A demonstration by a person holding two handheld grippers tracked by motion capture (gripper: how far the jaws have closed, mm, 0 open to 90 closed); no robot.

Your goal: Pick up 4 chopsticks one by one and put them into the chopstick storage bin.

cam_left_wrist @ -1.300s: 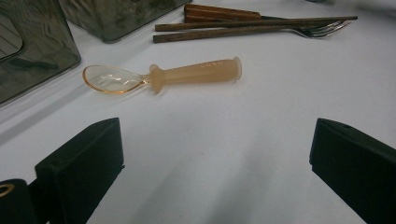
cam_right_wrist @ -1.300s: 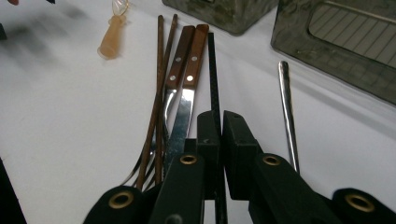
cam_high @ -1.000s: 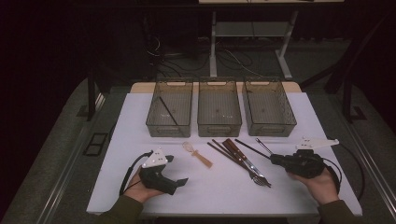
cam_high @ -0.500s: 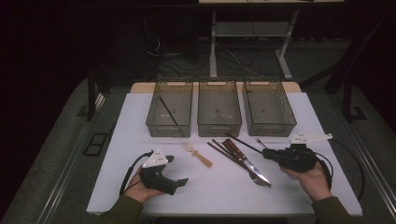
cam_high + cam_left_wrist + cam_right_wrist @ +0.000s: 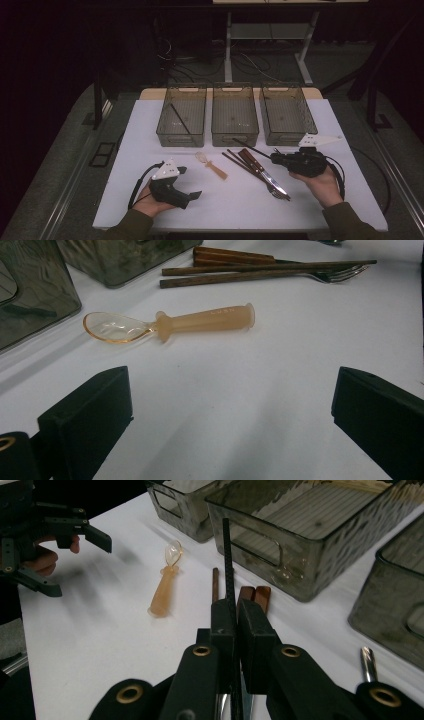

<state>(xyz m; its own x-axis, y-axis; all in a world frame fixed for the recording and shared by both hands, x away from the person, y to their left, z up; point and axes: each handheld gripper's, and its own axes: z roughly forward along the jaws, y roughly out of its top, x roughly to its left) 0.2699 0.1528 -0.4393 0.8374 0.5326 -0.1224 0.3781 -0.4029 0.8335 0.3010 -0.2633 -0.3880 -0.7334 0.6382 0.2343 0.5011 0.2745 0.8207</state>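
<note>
My right gripper (image 5: pixel 275 156) is shut on a thin black chopstick (image 5: pixel 252 148), which sticks out forward from the jaws toward the middle bin. In the right gripper view the black chopstick (image 5: pixel 227 565) runs straight up from between the closed pads of the right gripper (image 5: pixel 235 617). My left gripper (image 5: pixel 190 182) rests on the white table near the front left, open and with nothing in it. From the left gripper (image 5: pixel 230 405), a translucent orange spoon (image 5: pixel 200 322) lies a short way ahead. The spoon (image 5: pixel 212 166) lies between the two grippers.
Three smoky plastic bins (image 5: pixel 182 134) (image 5: pixel 235 131) (image 5: pixel 287 134) stand in a row at the back; the left one holds a black chopstick (image 5: pixel 178 119). Brown chopsticks, a wooden-handled knife and a fork (image 5: pixel 260 172) lie left of my right gripper. White table (image 5: pixel 150 150).
My right gripper has moved left and slightly away from me, carrying the black chopstick toward the middle bin. The left gripper has stayed where it was.
</note>
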